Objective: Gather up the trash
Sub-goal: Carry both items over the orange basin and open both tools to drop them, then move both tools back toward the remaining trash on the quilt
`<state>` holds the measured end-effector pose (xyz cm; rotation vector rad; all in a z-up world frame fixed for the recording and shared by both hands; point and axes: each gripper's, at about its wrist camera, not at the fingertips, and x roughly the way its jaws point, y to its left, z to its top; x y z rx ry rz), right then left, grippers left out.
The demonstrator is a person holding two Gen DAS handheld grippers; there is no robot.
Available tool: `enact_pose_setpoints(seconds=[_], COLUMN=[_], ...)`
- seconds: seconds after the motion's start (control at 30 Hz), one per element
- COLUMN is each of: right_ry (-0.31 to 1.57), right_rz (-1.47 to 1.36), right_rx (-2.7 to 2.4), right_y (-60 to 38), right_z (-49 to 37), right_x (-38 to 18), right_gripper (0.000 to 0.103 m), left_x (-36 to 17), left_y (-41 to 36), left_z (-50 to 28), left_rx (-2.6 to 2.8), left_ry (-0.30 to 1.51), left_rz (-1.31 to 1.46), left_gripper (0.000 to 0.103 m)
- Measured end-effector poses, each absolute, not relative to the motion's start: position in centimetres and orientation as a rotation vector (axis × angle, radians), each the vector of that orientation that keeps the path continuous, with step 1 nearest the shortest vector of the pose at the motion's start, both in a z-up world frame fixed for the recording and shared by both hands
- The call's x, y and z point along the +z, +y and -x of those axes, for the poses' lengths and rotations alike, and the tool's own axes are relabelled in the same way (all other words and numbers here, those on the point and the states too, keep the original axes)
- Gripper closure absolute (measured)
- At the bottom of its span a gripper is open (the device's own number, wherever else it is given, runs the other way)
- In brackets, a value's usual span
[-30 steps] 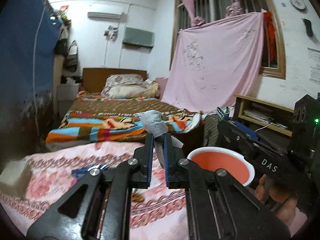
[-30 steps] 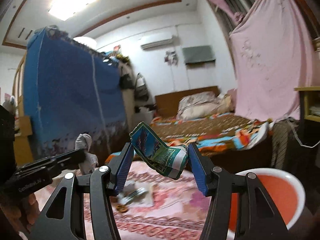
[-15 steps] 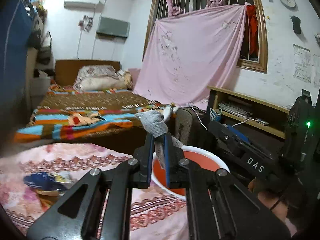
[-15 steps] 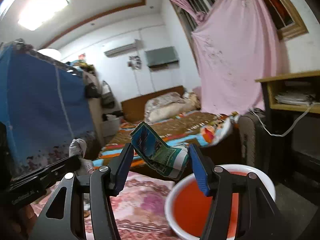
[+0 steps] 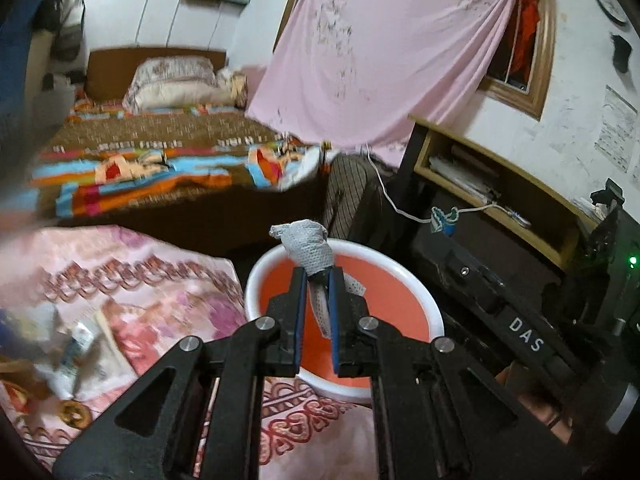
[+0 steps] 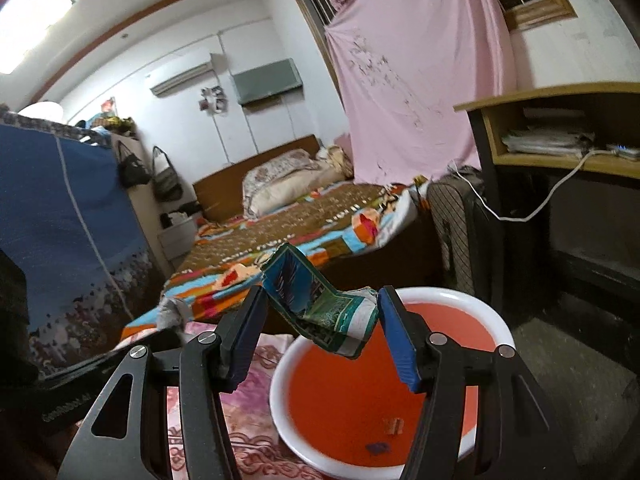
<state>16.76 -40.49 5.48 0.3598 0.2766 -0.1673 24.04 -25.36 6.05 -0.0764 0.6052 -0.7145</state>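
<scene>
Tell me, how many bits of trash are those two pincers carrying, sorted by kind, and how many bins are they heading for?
Crumpled grey-white tissue, in the left gripper: 1
Crumpled blue-green printed wrapper, in the right gripper: 1
Red basin with a white rim: 1
Total: 3 things, 2 of them trash being carried.

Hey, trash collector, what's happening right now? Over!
Left gripper shut on gray crumpled tissue. Right gripper shut on green-blue wrapper. Both over the red basin. Nothing blocking the drop.
</scene>
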Motion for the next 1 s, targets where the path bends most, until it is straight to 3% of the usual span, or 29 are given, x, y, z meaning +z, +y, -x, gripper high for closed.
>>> enact_pose_setpoints(seconds=[0.3, 0.37, 0.7, 1.0], right_ry=[0.366, 0.372, 0.386, 0.284], right_rz=[-0.367, -0.378, -0.401, -0.334], right_rx=[-0.196, -0.201, -0.194, -0.151], right_y=[-41.0, -41.3, -41.7, -39.8], right_z=[-17.2, -17.2, -17.3, -16.5], right_x=[4.2, 4.1, 3.9, 5.4], right_gripper=[0.042, 0.041, 0.038, 0.026], left_x=[4.7, 4.6, 4.6, 5.5], left_y=[-26.9, -27.1, -25.6, -21.5], left_z=[-25.4, -25.5, -25.3, -24.4], left_rx=[-0.724, -0.725, -0.651, -0.536], left_ry=[0.717, 0.727, 0.709, 0.623], left_rz=[0.116, 0.120, 0.140, 0.166], left_gripper=[0.100, 0.093, 0.079, 0.059])
